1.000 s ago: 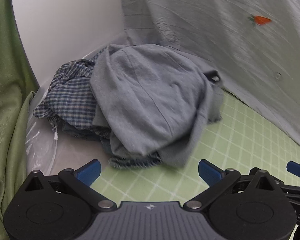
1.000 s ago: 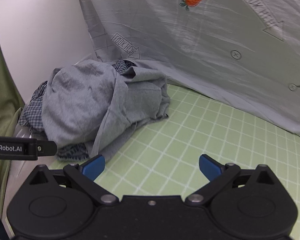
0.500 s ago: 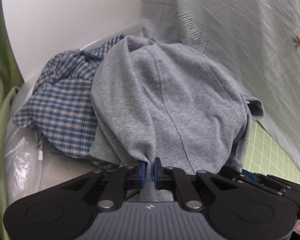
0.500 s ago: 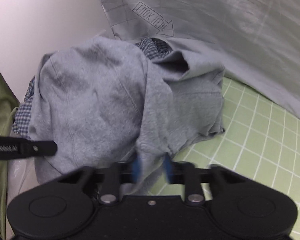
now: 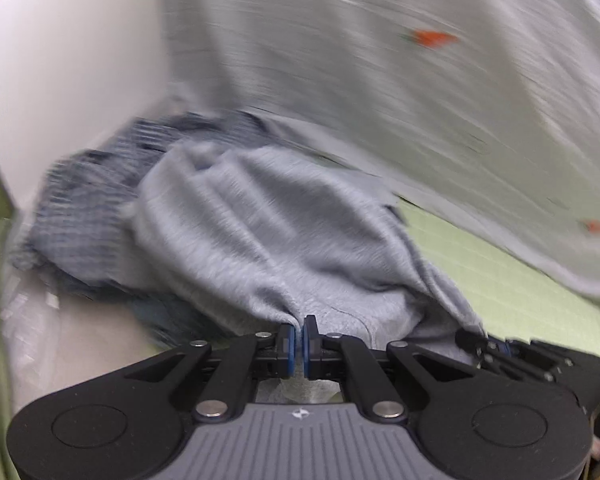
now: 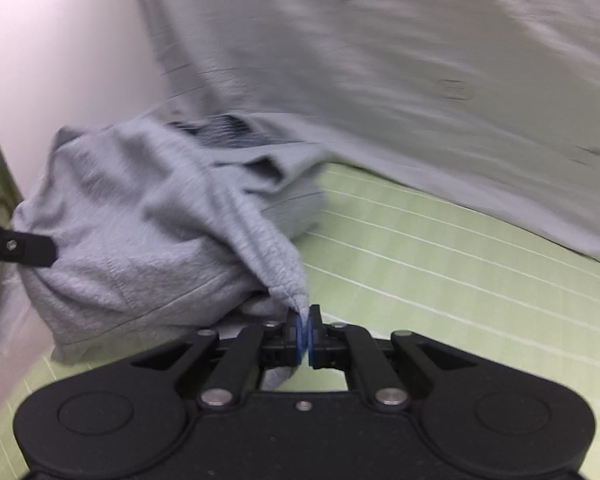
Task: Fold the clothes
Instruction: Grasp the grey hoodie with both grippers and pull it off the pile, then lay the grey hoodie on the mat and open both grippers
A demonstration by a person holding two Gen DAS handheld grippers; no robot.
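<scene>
Grey fleece is what's being pinched here — a soft grey sweatshirt [image 5: 260, 236] is heaped at the back left of a pale green gridded mat [image 6: 440, 272], and it's gripped at two spots along its near edge. In the left wrist view the left gripper [image 5: 299, 344] is seen with its blue pads pressed almost together, a bunched fold of the grey fabric caught between them. In the right wrist view the right gripper [image 6: 305, 338] is closed the same way, and a puckered corner of the same sweatshirt [image 6: 148, 232] is clamped in its pads, with the cloth drawn out into a taut ridge from the heap down to the jaws.

A blue-and-white checked shirt [image 5: 80, 216] is tucked under and behind the grey one, on the left side of the heap — only a small strip of it [image 6: 224, 130] can be made out from the right side. A light grey sheet with little orange carrot prints [image 5: 432, 38] is hung as a backdrop behind everything, and a plain white wall [image 5: 68, 64] is seen to its left. Part of the left gripper's black body [image 6: 16, 246] is visible at the left edge of the right view, touching the heap. Both frames are fairly smeared, so finer detail can't be told
</scene>
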